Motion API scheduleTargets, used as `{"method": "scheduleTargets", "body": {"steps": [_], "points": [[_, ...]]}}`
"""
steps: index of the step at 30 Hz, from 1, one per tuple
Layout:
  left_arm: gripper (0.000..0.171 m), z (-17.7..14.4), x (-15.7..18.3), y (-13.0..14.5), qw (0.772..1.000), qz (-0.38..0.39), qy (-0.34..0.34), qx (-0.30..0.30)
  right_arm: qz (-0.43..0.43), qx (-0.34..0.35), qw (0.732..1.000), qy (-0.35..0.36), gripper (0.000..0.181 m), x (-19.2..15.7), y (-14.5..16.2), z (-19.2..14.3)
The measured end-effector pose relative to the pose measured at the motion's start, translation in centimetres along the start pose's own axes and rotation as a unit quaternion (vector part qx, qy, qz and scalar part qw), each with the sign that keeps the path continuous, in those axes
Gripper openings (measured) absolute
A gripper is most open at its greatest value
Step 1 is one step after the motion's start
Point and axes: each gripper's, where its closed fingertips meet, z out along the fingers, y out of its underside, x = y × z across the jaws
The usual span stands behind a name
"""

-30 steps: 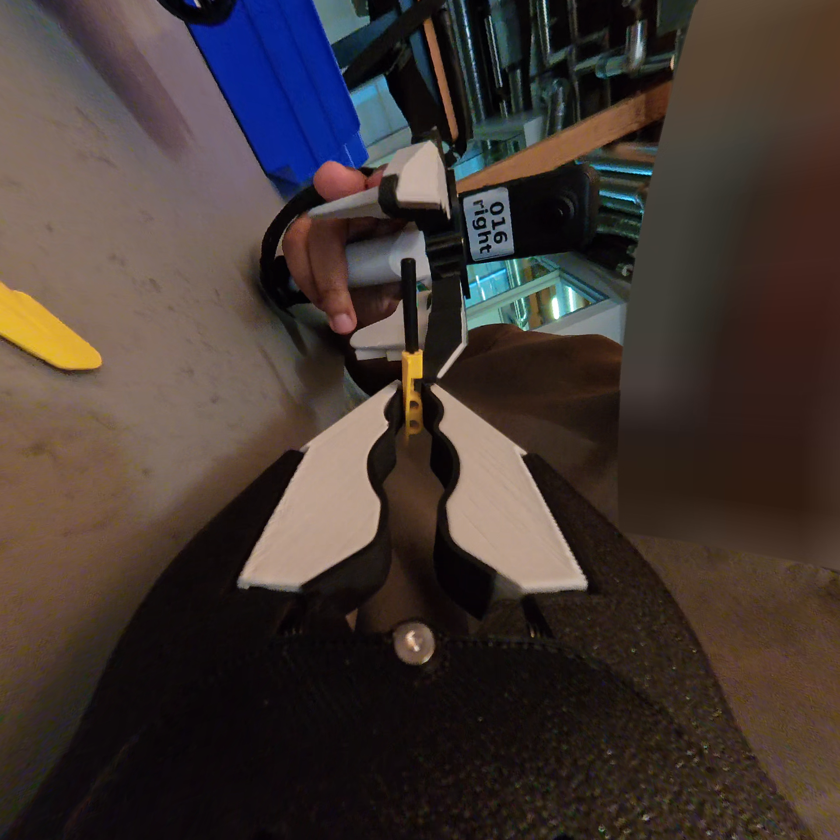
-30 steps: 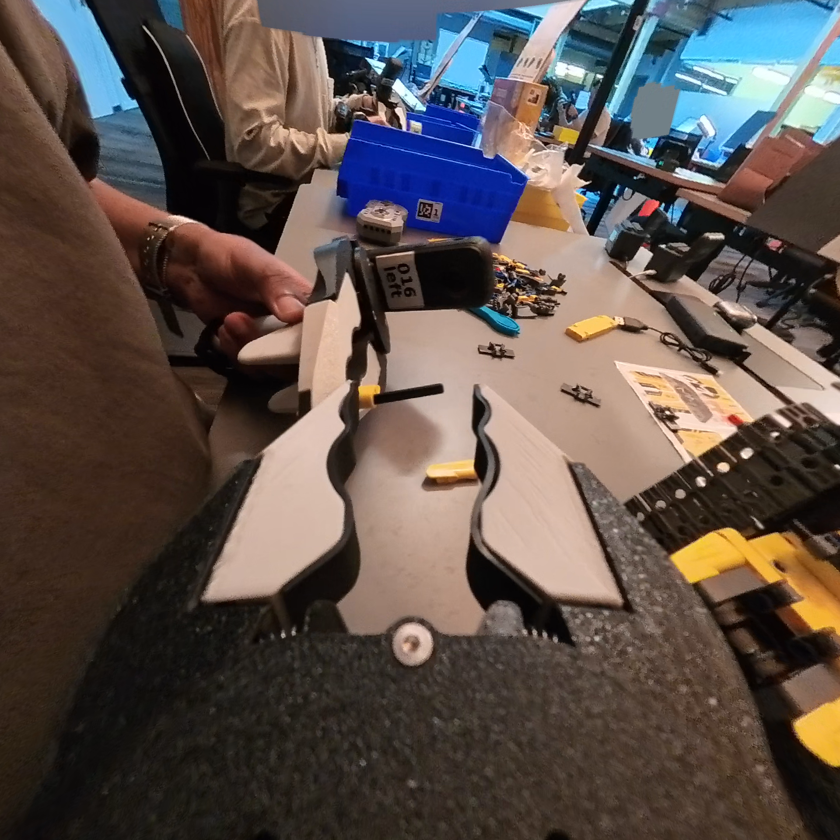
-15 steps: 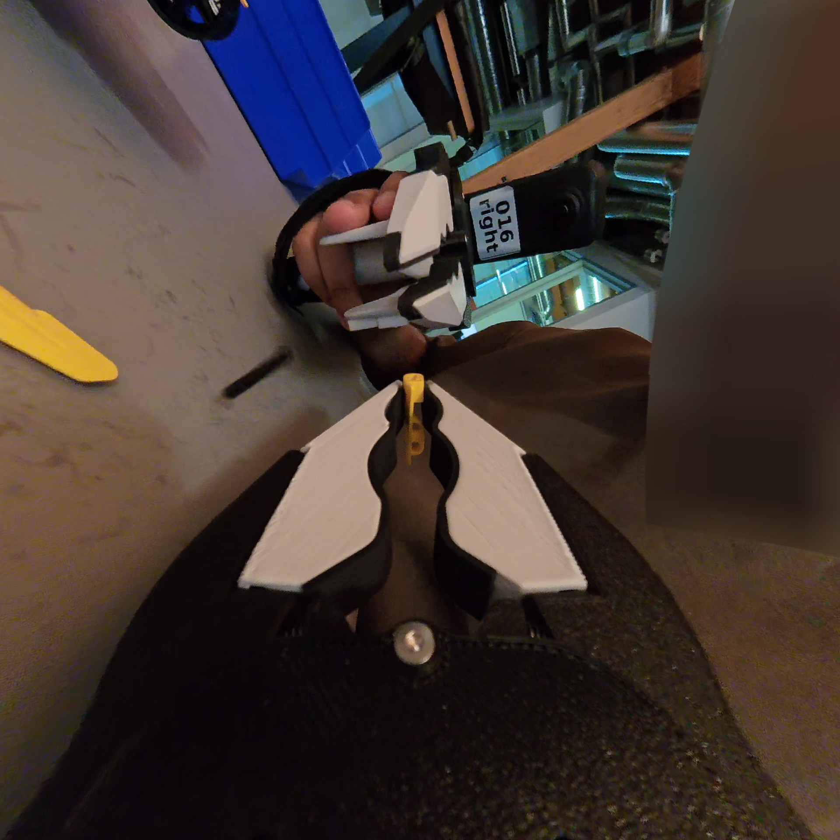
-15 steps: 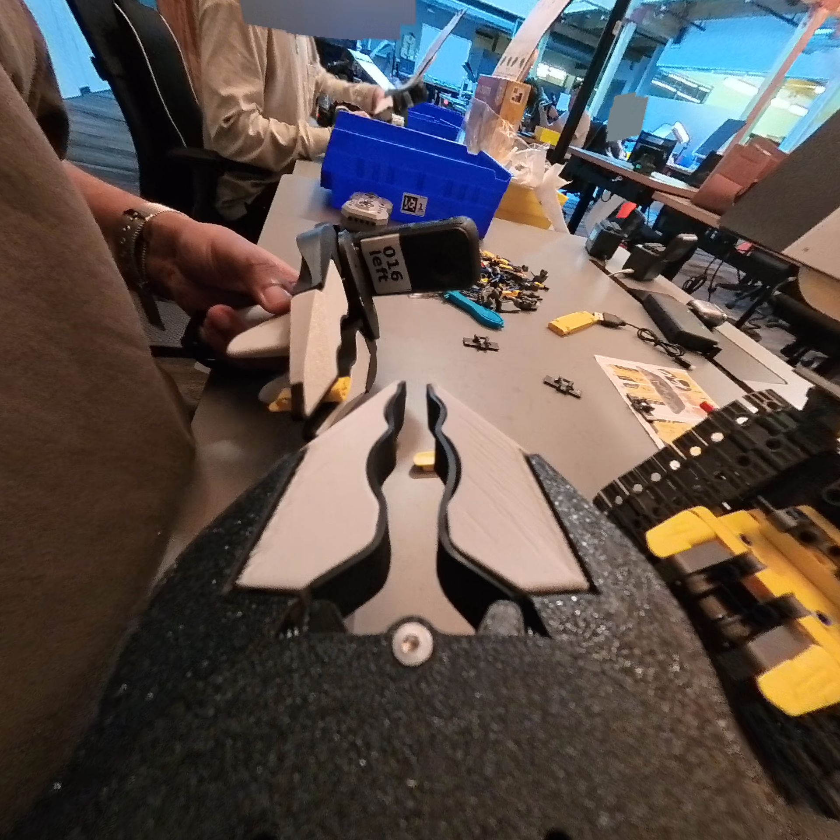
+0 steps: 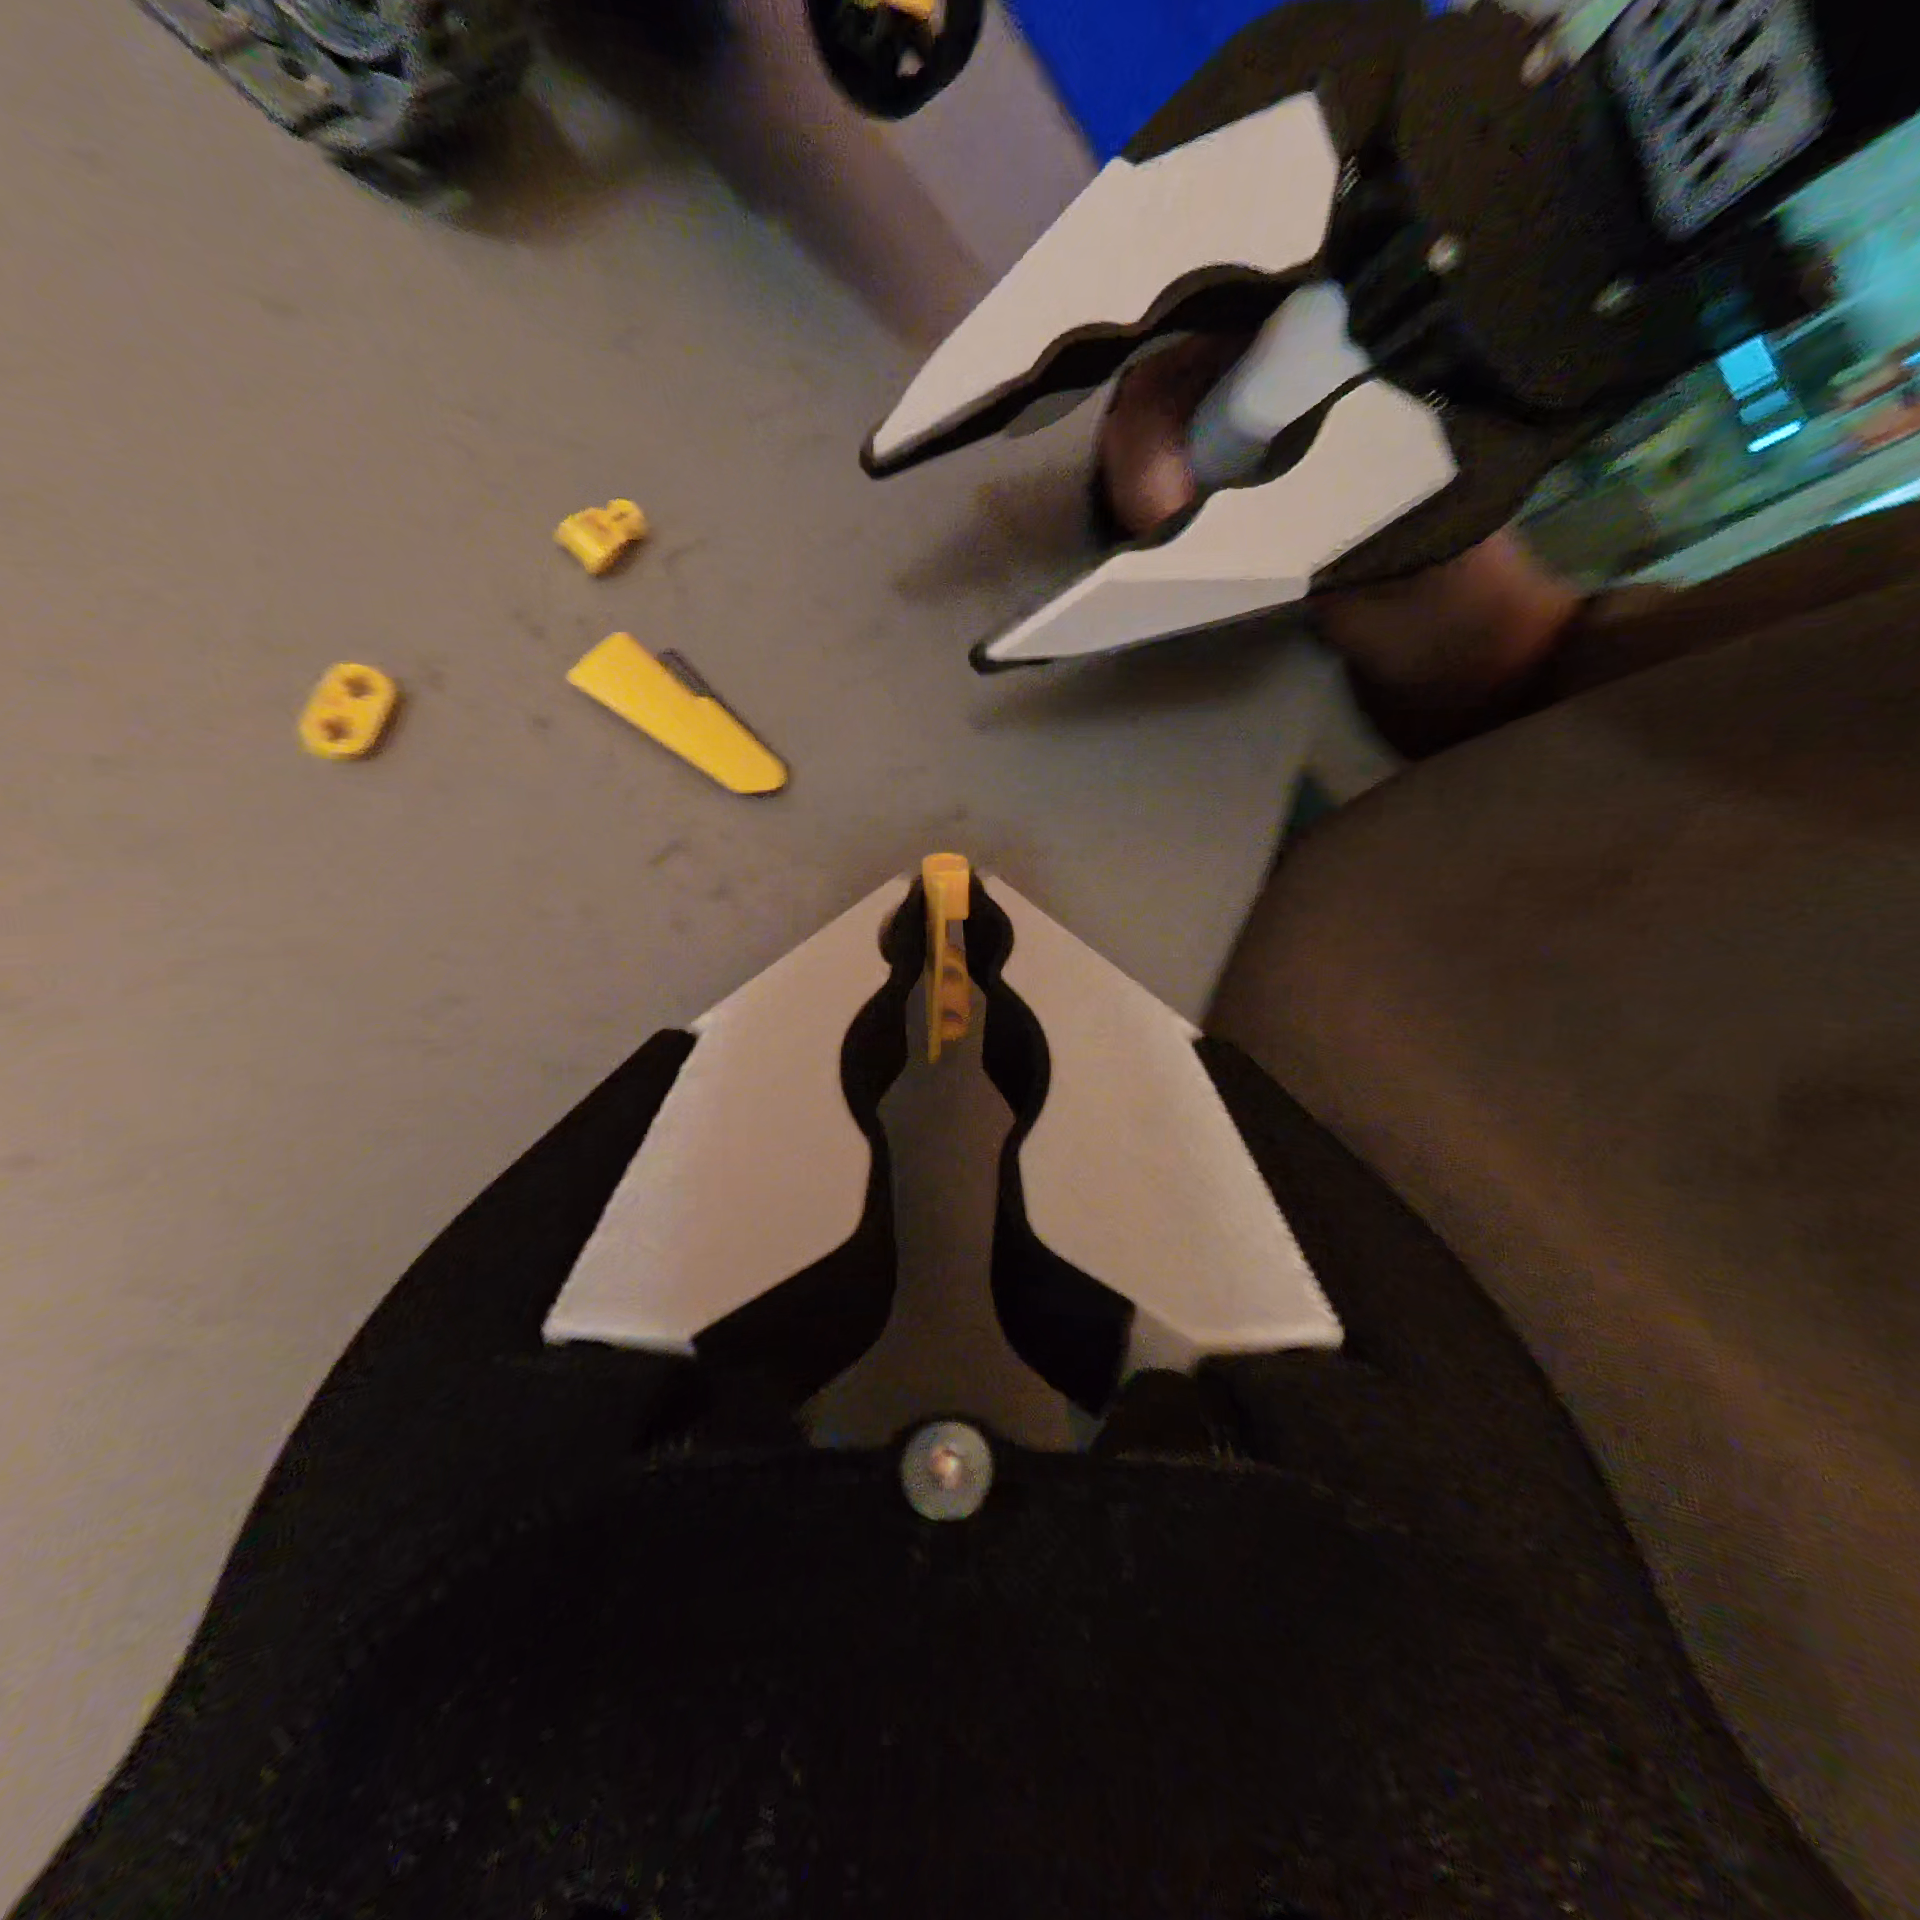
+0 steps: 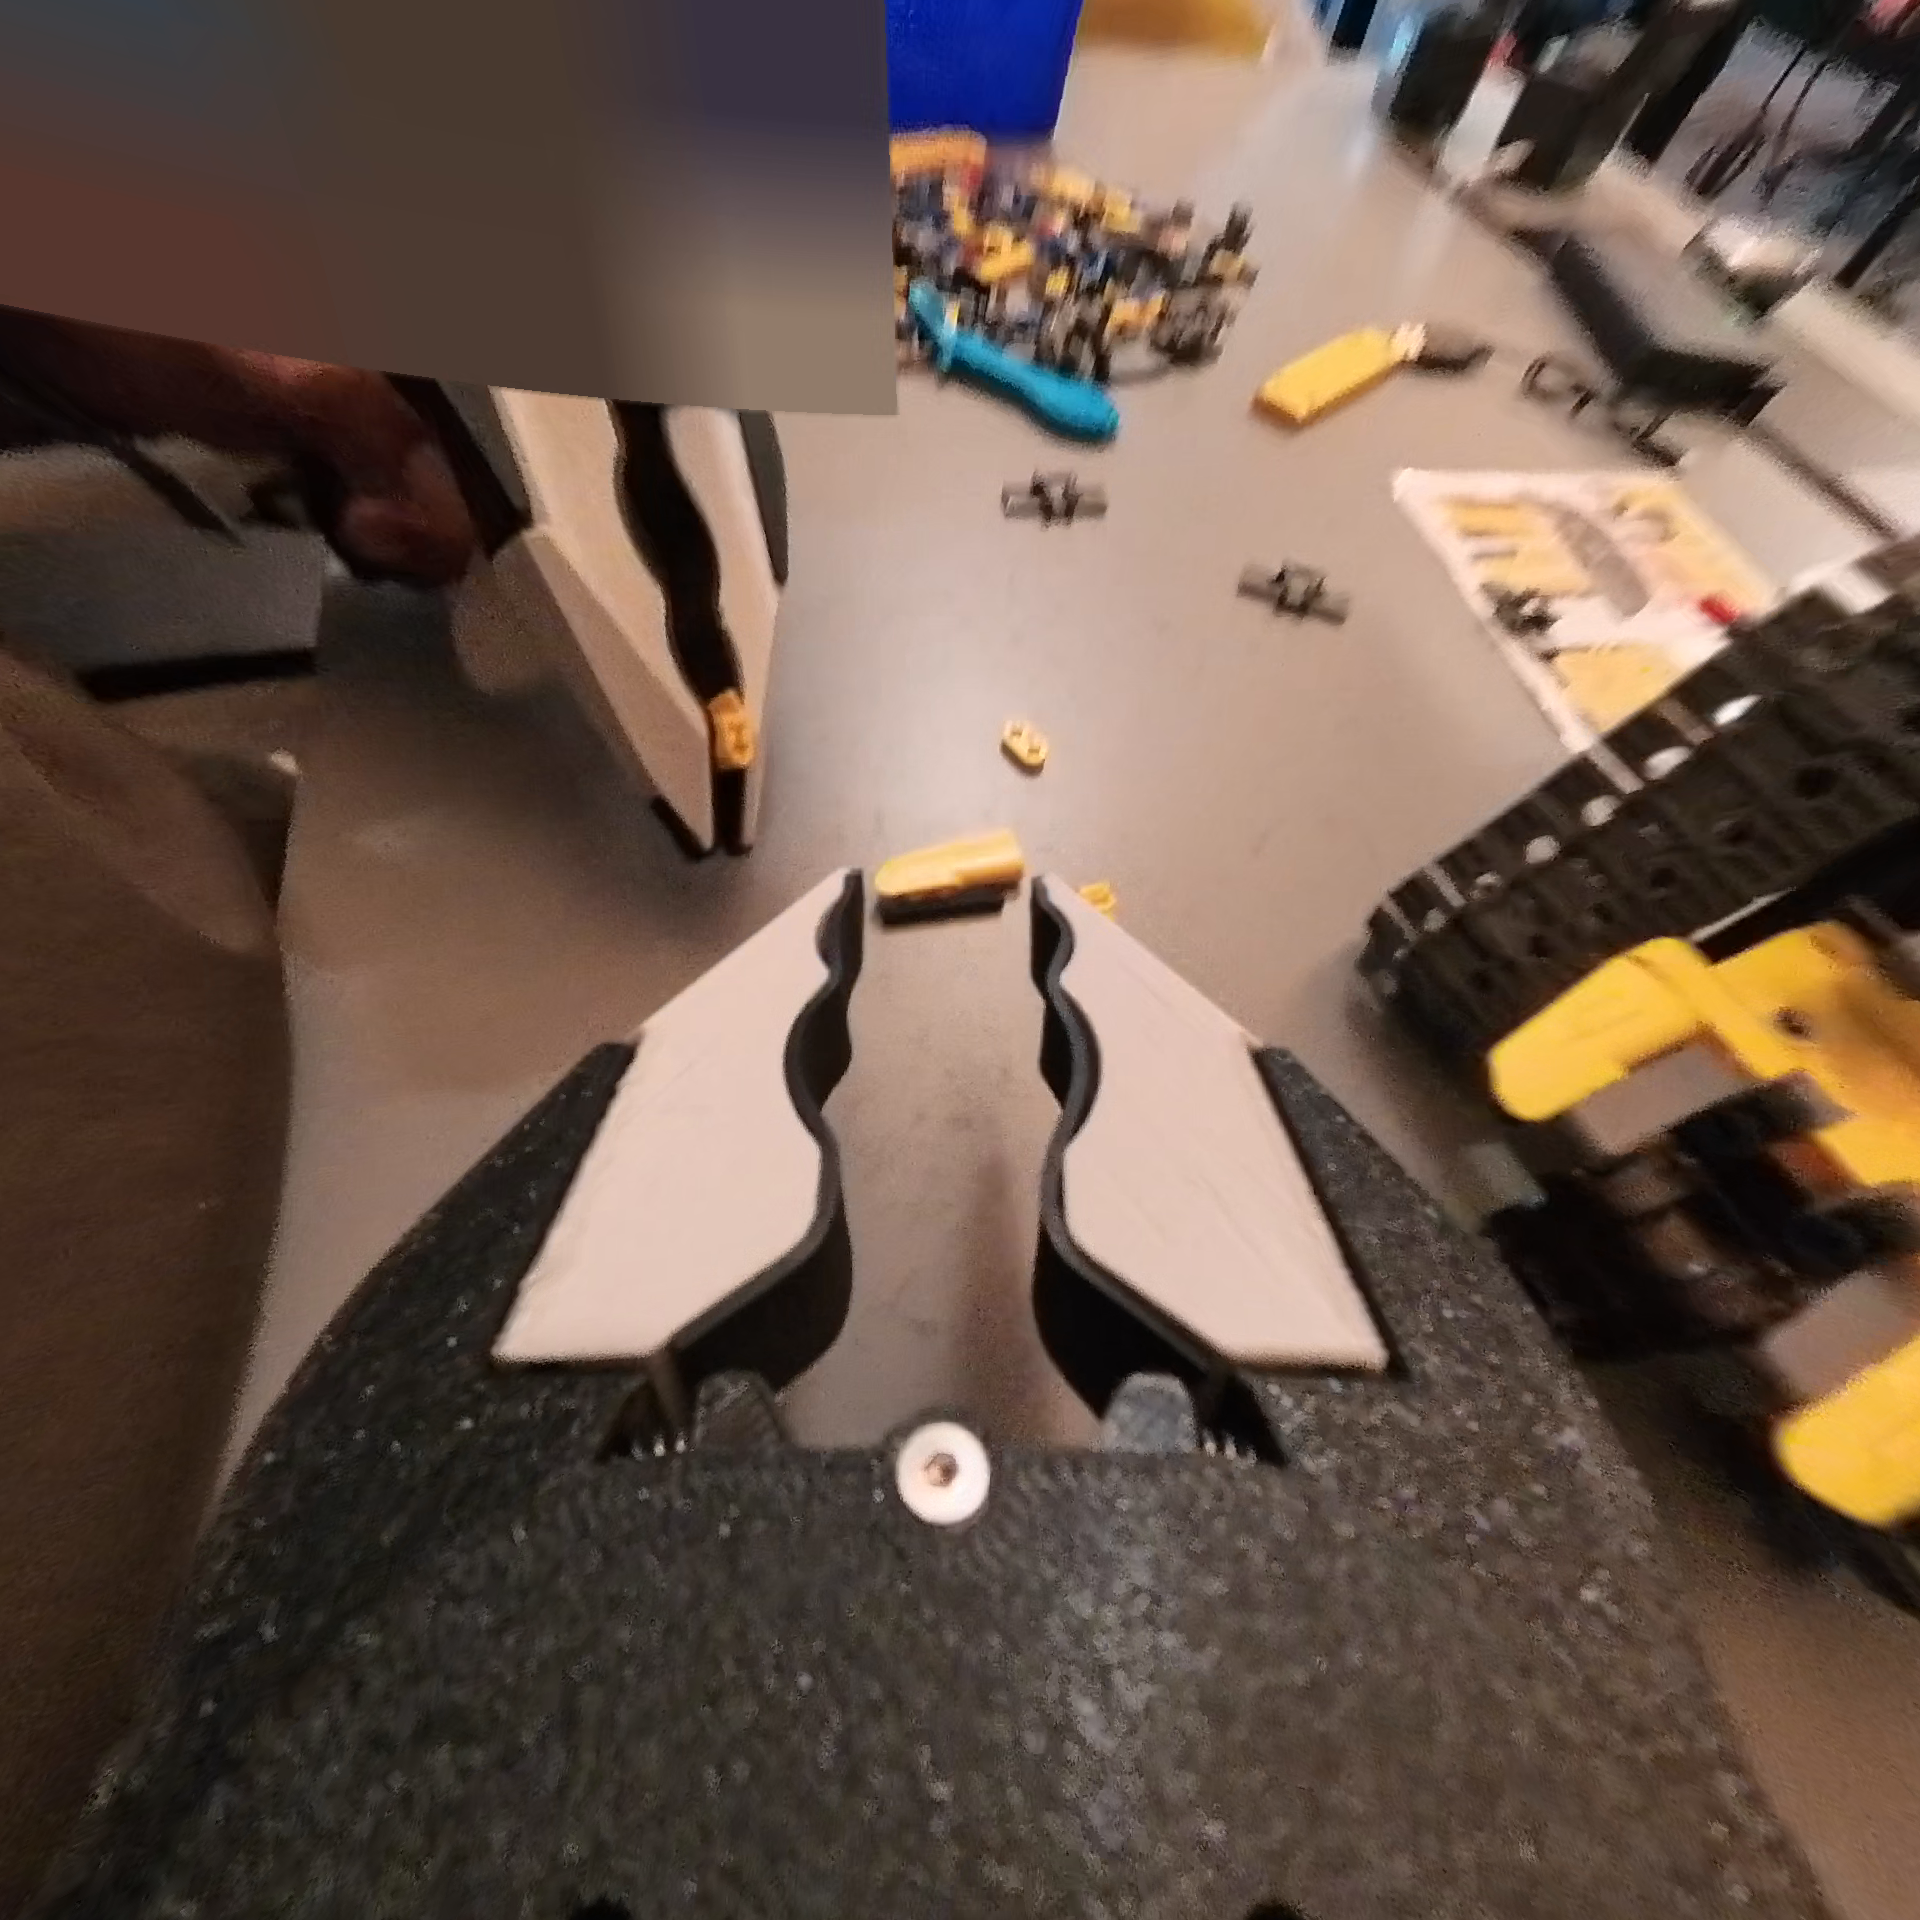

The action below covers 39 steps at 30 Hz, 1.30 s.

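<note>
My left gripper is shut on a small yellow holed piece and holds it just above the grey table. It also shows in the right wrist view, with the yellow piece near its tips. My right gripper is open and empty, low over the table. A yellow wedge piece lies just ahead of its tips. In the left wrist view the right gripper hangs open to the right of the wedge, which has a thin dark rod against it.
A yellow two-hole piece and a smaller yellow piece lie close by. A black and yellow model vehicle stands at the right. Farther off are a parts pile, a blue tool, black connectors and a printed sheet. Across from one pair of fingers to the other is roughly 6 centimeters.
The black rod that stuck out of the yellow piece came off and dropped to the table. My right gripper closed, then opened again. Both grippers have tilted down towards the table.
</note>
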Motion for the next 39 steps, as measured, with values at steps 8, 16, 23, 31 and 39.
{"method": "scheduleTargets", "body": {"steps": [8,16,23,31,39], "points": [[0.002,-0.1,-2.1,-0.2,0.983,0.139,-0.121,0.007,-0.008,-0.097,0.994,-0.042,0.039,-1.0,1.9,3.1],[0.002,-0.7,-1.1,-0.7,0.982,0.157,-0.097,0.038,-0.011,-0.137,0.988,-0.063,0.043,-0.7,2.8,4.3],[0.002,-0.5,-1.2,-0.5,0.981,0.162,-0.101,0.026,-0.002,-0.138,0.988,-0.061,0.028,-0.9,3.4,3.2],[0.002,-0.3,-1.3,-0.4,0.983,0.155,-0.097,0.019,0.018,-0.14,0.984,-0.11,0.023,-3.8,4.0,1.0],[0.002,-0.2,-1.3,-0.2,0.983,0.155,-0.096,0.014,0.001,-0.11,0.991,-0.078,0.045,-1.7,2.6,2.5]]}}
